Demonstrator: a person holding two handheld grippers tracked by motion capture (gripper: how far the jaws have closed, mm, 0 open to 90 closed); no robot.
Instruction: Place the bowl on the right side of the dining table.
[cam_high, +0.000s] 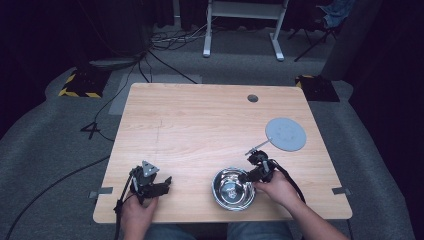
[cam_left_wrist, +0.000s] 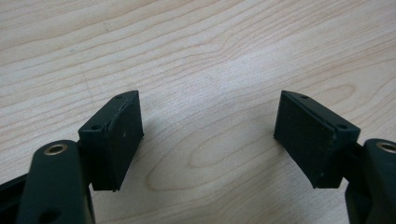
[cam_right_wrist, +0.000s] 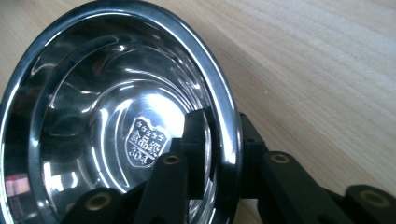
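Hands come in at the near edge of the table (cam_high: 200, 115). Left gripper (cam_high: 159, 186) rests low over bare wood near the left corner, jaws wide apart with nothing between them. Right gripper (cam_high: 246, 176) is clamped on the right rim of the steel bowl (cam_high: 231, 189), one jaw inside, one outside. Farther right lies a grey disc (cam_high: 285, 133) with a short handle. Beyond the table, cables (cam_high: 165, 40) cross the carpet.

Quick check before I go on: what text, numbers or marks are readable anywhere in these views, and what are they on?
"304": stamped in a shield-shaped mark on the inner bottom of the steel bowl, whose rim sits between the right gripper jaws.
Above it, a row of small stars and two or three characters: too blurred to read.
Wooden table, grey disc, left gripper: no text seen.
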